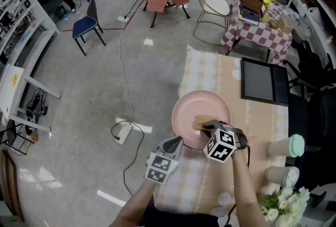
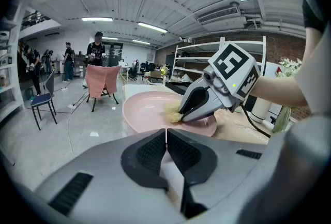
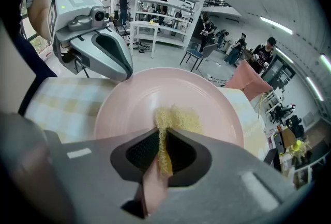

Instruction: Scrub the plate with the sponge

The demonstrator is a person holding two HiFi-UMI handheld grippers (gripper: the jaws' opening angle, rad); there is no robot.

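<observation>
The sponge (image 3: 178, 119) rests on the plate (image 1: 189, 108), just toward 6 o'clock from its centre in the head view. The plate sits on the checked table (image 1: 202, 71). The right gripper (image 1: 208, 126) enters from 5 o'clock, its 2 jaws clamped narrow on the sponge. The left gripper (image 1: 177, 142) sits at the rim's 7 o'clock, jaws together, nothing visible between them. Recommended: press the sponge flat, stroke in overlapping circles, and brace the rim against sliding.

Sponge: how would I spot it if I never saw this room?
Find the table with the checked cloth, then the pink plate on it. The sponge is the yellow pad on the plate, pinched in the right tongs; nothing else there is yellow.
</observation>
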